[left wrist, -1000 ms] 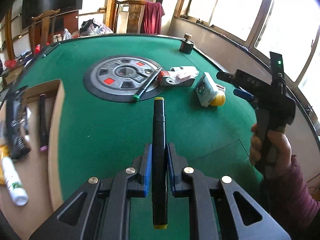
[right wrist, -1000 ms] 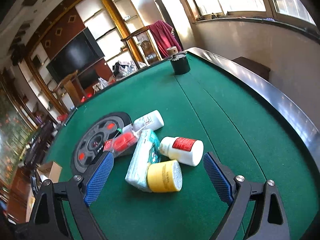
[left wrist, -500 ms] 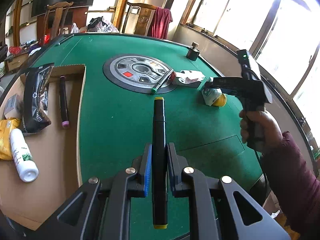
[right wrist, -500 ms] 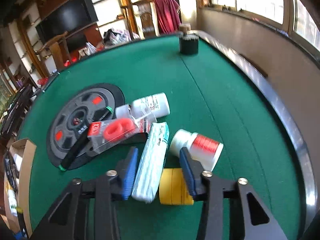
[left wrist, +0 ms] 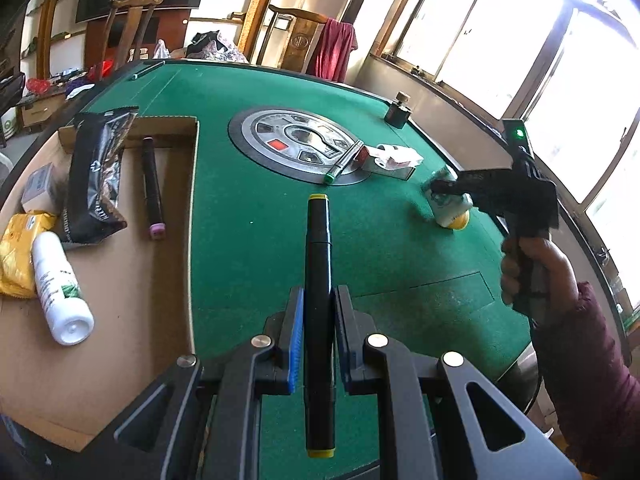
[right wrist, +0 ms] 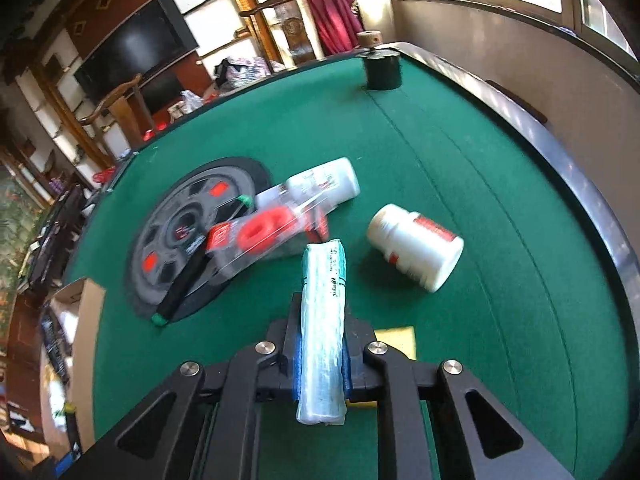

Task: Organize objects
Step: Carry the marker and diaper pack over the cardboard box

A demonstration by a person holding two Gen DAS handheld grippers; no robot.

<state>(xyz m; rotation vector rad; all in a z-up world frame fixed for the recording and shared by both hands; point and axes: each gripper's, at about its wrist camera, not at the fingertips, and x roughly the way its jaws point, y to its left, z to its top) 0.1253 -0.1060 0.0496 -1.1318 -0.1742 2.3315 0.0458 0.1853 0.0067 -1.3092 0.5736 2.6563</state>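
My left gripper (left wrist: 318,300) is shut on a black marker with yellow ends (left wrist: 318,240), held lengthwise above the green felt near the cardboard box (left wrist: 132,320). My right gripper (right wrist: 322,320) is shut on a white and teal tissue pack (right wrist: 324,280), which sticks out forward between the blue pads. The left wrist view shows the right gripper (left wrist: 444,188) at the table's right side with the pack (left wrist: 448,204) in its jaws, held by a hand in a maroon sleeve. A yellow jar (right wrist: 396,340) lies just under the right fingers.
The box holds a white bottle (left wrist: 60,288), a black packet (left wrist: 98,176), a purple-capped marker (left wrist: 152,188) and a yellow packet (left wrist: 16,252). On the felt lie a red-labelled white bottle (right wrist: 416,248), a blister pack with a red ring (right wrist: 260,232), a green-capped marker (right wrist: 180,284) and a second white bottle (right wrist: 324,180).
My right gripper's wide jaws have closed around the tissue pack beside the yellow jar. My left gripper has carried the marker leftward, bringing more of the box into view.
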